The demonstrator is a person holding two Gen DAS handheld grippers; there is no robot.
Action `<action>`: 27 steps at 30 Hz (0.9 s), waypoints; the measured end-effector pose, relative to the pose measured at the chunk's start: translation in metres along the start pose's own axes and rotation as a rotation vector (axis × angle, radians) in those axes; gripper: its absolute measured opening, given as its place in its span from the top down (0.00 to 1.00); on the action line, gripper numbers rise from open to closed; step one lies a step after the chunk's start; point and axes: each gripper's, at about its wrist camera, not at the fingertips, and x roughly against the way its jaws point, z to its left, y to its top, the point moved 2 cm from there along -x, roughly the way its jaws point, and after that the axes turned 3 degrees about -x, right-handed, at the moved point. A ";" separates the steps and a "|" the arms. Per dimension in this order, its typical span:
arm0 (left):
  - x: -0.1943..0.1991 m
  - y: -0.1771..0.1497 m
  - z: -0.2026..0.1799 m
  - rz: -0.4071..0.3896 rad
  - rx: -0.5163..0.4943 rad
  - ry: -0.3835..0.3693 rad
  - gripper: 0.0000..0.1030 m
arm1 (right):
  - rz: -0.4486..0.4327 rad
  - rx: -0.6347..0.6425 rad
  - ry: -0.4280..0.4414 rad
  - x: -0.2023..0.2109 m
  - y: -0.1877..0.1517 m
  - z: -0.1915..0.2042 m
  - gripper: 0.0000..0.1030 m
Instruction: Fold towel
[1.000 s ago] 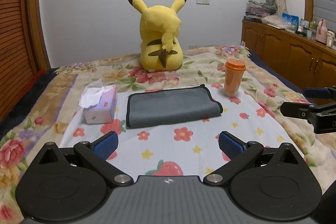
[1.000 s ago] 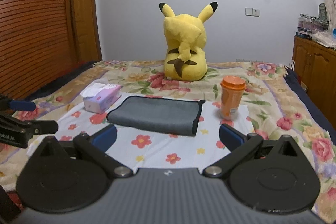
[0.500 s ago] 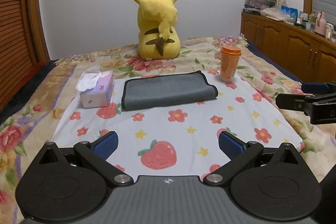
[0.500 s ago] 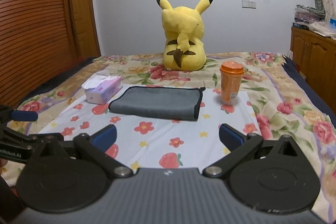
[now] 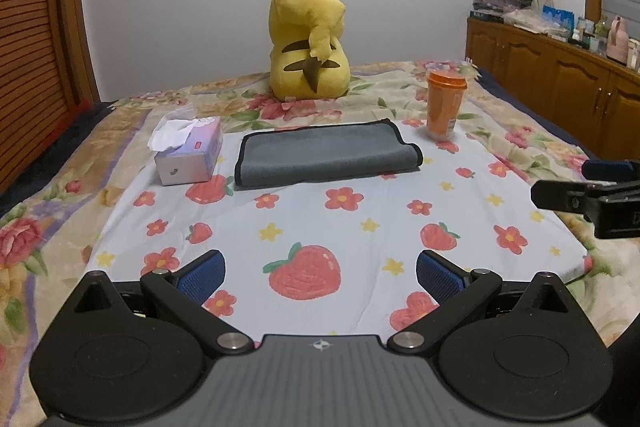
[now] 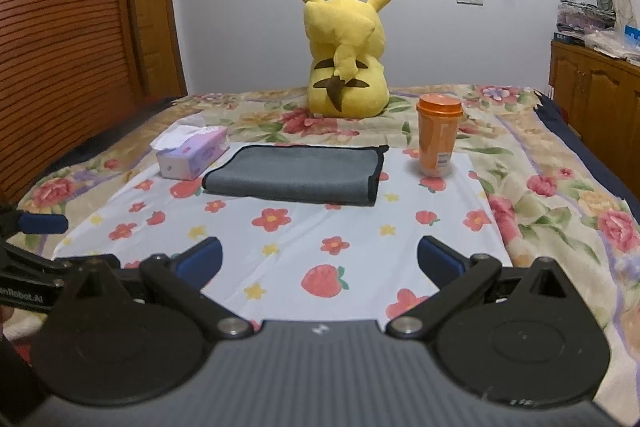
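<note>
Your left gripper point(image 5: 320, 267) and right gripper point(image 6: 318, 253) hover with jaws wide apart, empty, well short of the folded towel point(image 5: 326, 155) on the bed point(image 5: 360, 223).

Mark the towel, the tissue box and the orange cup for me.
towel point(image 5: 326, 155): left wrist view, middle of its grey top face.
tissue box point(image 5: 188, 159): left wrist view, near end of the box.
orange cup point(image 6: 437, 143): right wrist view, middle of its side wall.

Only the white lettering "nRobot.AI" reads, cut off at the frame edge, on the black left gripper point(image 6: 28, 259).
</note>
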 end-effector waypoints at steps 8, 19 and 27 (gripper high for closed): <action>0.008 -0.001 0.004 -0.054 0.015 0.009 0.00 | -0.012 0.003 -0.017 0.001 -0.005 -0.001 0.00; 0.021 -0.001 0.009 -0.119 0.029 0.043 0.00 | -0.048 -0.010 -0.047 0.006 -0.004 -0.005 0.00; 0.025 -0.002 0.010 -0.144 0.032 0.051 0.00 | -0.073 -0.011 -0.054 0.010 -0.003 -0.006 0.00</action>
